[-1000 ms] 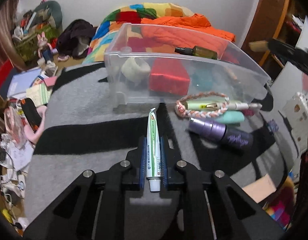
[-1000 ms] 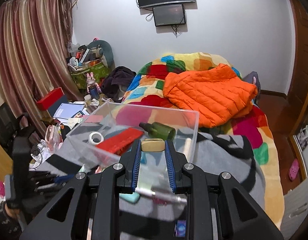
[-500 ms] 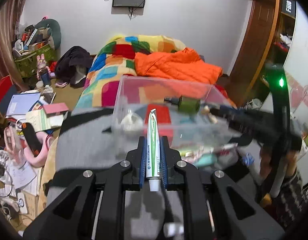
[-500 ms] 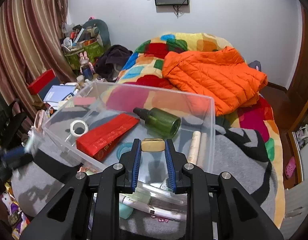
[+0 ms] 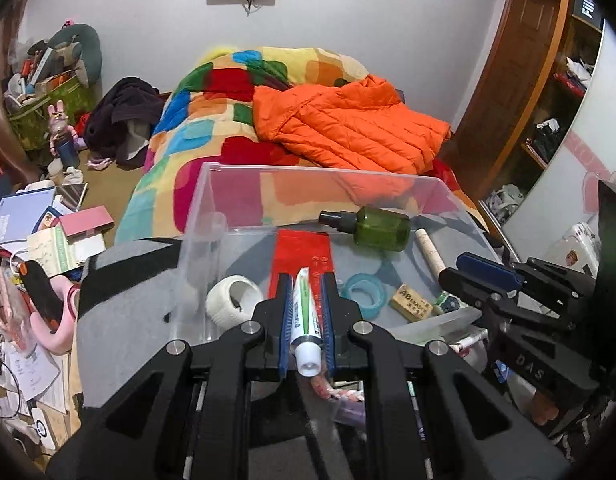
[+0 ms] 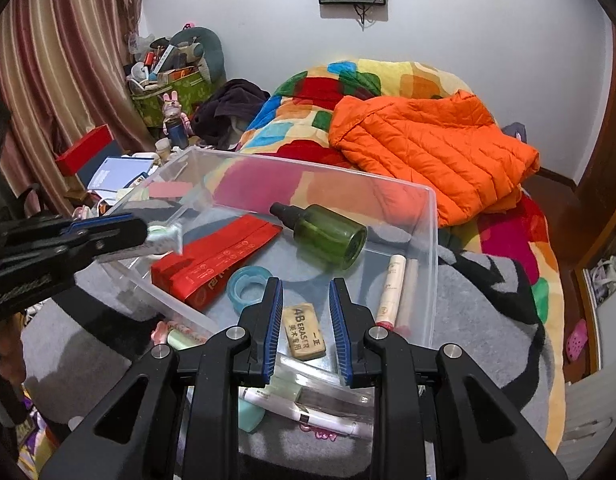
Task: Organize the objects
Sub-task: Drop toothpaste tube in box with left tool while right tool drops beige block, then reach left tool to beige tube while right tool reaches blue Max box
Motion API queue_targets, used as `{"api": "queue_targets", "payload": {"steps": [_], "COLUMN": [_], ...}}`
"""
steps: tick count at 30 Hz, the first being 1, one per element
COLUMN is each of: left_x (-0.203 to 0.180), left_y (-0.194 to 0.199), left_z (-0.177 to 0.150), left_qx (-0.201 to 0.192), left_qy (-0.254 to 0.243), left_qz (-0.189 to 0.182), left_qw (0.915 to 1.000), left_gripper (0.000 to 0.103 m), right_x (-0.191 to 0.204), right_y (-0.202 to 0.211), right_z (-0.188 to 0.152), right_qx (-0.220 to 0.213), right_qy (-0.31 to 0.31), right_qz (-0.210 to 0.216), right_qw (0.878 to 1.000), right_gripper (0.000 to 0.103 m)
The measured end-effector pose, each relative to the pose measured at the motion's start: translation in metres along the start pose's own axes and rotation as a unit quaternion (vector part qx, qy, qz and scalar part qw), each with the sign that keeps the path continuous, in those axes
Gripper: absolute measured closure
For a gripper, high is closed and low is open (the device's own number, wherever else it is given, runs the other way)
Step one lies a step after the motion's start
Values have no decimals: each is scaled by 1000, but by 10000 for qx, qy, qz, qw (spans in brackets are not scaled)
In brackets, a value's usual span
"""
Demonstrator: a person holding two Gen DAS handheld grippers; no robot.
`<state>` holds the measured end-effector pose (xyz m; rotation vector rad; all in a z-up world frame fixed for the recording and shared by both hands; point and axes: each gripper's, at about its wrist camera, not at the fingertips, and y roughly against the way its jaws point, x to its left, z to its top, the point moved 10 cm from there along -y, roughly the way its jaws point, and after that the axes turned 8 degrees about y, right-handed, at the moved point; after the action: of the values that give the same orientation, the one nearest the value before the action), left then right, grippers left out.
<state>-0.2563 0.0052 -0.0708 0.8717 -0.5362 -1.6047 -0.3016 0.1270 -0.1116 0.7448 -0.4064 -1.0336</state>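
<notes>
Blue-padded left claw clamps tight on the toothpaste tube, poised over the clear bin. Right claw gapes wide, holding nothing, eraser lying in the bin between its fingers.

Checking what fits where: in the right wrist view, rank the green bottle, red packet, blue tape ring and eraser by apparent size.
1. red packet
2. green bottle
3. blue tape ring and eraser: look alike, and the eraser lies nearer the camera, so unranked.
</notes>
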Motion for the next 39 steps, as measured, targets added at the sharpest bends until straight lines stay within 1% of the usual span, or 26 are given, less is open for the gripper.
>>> {"api": "queue_targets", "payload": {"steps": [3,6,7,9,10,12,15,16,20,23,26,27,29,32,34,36,37,38,39], "left_x": [-4,-11,-13,-15,-16,-16,-13,-11,-5,-2,-3,-2,0,6,10,9,8,6,5], "left_y": [4,15,20,30,37,47,60,61,62,63,66,66,67,69,68,67,68,68,69], "left_z": [-2,-8,-10,-13,-16,-22,-42,-47,-82,-108,-134,-141,-155,-168,-172,-174,-175,-176,-176], "left_qx": [19,-38,-64,-119,-159,-218,-207,-179,51,200,275,288,329,243,115,66,34,41,16], "left_qy": [-10,-170,-223,-249,-265,-308,-373,-379,-422,-423,-425,-388,-311,-175,-70,-15,55,81,111], "left_qz": [-82,-109,-127,-170,-192,-208,-217,-211,-166,-229,-216,-178,-123,1,99,25,-73,-155,-188], "left_qw": [10000,9998,9996,9995,9993,9991,9989,9989,9990,9986,9985,9987,9989,9996,9999,10000,10000,9998,9998], "left_gripper": [90,89,87,74,70,60,52,51,51,51,43,42,42,42,42,50,61,68,68], "right_x": [0,0,-1,-4,-6,-9,-19,-22,-38,-47,-51,-52,-54,-52,-48,-44,-44,-42,-40], "right_y": [6,20,24,36,42,55,73,78,84,78,69,65,58,53,50,46,45,43,42], "right_z": [-1,-3,-4,-5,-6,-10,-21,-27,-55,-82,-108,-116,-127,-135,-137,-136,-135,-136,-136], "right_qx": [-17,-105,-137,-231,-285,-378,-469,-459,-244,52,337,447,562,587,604,595,587,572,548], "right_qy": [24,51,58,62,62,72,32,-2,-109,-186,-303,-367,-515,-761,-817,-768,-738,-698,-667], "right_qz": [12,37,31,-4,-23,-73,-210,-253,-375,-454,-457,-460,-437,-346,-277,-350,-394,-458,-508], "right_qw": [10000,9999,9999,9997,9996,9992,9987,9986,9989,9988,9979,9973,9961,9948,9944,9947,9948,9949,9950], "right_gripper": [80,75,72,67,64,60,55,54,52,51,50,50,47,40,40,40,40,40,40]}}
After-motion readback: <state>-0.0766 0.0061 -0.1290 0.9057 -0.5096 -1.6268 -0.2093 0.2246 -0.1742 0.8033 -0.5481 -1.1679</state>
